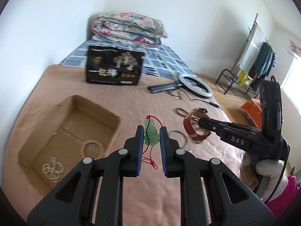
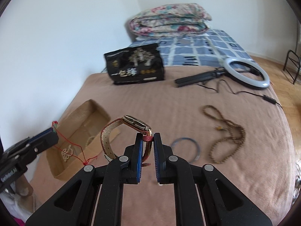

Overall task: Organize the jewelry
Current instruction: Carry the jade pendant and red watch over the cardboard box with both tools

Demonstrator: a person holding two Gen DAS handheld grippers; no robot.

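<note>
My left gripper (image 1: pixel 151 131) is shut on a green jade pendant (image 1: pixel 151 135) with a red cord and holds it above the pink blanket, right of the cardboard box (image 1: pixel 33 141). The box holds a pearl necklace (image 1: pixel 52 169) and a bead bracelet (image 1: pixel 93 147). My right gripper (image 2: pixel 147 138) is shut on the strap of a red-strapped watch (image 2: pixel 131 127) and holds it lifted. In the right wrist view the left gripper (image 2: pixel 53 130) is at the left over the box (image 2: pixel 62 175). A metal bangle (image 2: pixel 186 147) and a brown bead necklace (image 2: pixel 228 133) lie on the blanket.
A black printed bag (image 2: pixel 136 66) stands further back on the bed. A ring light with a black stand and cable (image 2: pixel 246 73) lies at the back right. A folded floral quilt (image 2: pixel 170 20) sits at the head of the bed. The bed's edge runs along the right.
</note>
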